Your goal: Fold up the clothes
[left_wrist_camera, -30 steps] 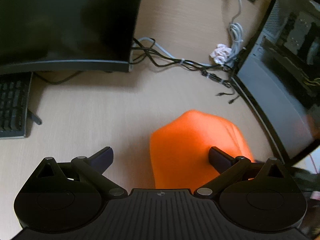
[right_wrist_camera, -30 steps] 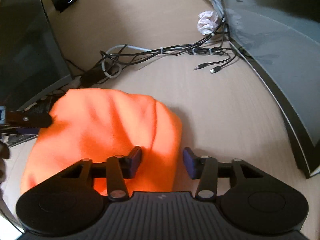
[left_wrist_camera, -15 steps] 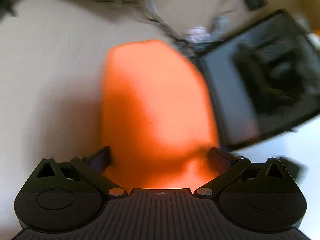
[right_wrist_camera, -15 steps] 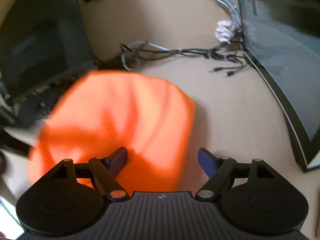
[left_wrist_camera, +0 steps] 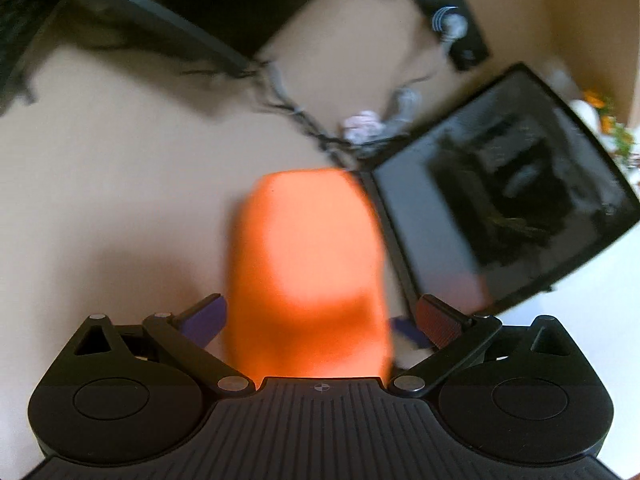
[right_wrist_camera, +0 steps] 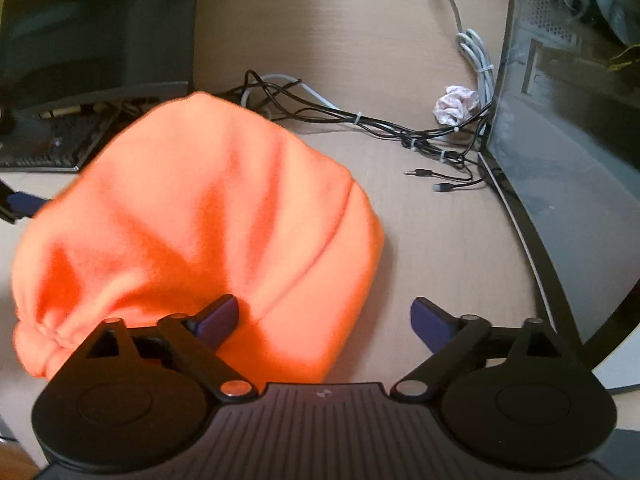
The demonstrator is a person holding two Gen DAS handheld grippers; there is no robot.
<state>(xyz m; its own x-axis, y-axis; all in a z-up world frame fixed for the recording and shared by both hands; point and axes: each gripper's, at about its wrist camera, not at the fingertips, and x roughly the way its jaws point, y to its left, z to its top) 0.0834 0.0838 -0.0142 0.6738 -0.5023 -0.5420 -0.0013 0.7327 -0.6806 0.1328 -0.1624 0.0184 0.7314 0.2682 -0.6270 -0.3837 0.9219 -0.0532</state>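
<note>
An orange knitted garment (right_wrist_camera: 208, 216) lies bunched on the wooden desk (right_wrist_camera: 440, 240). My right gripper (right_wrist_camera: 324, 314) hovers over its near right edge. Its jaws are opening; the left fingertip (right_wrist_camera: 220, 314) rests over the cloth and the right one stands clear over bare desk. In the blurred left wrist view the same orange garment (left_wrist_camera: 308, 264) runs lengthwise between the wide-spread fingers of my left gripper (left_wrist_camera: 322, 318), which is open with no pad pressing on the cloth. A finger of the left gripper (right_wrist_camera: 20, 204) shows at the garment's far left side.
A glass-sided computer case (right_wrist_camera: 568, 140) walls off the right side. A dark monitor (right_wrist_camera: 92, 28) and a keyboard (right_wrist_camera: 60, 136) stand at the back left. Tangled cables (right_wrist_camera: 360, 120) and a crumpled tissue (right_wrist_camera: 456, 104) lie behind the garment.
The right jaws have spread apart and let go of the garment's edge. The left gripper has rolled and swung, so the garment now lies between its fingers.
</note>
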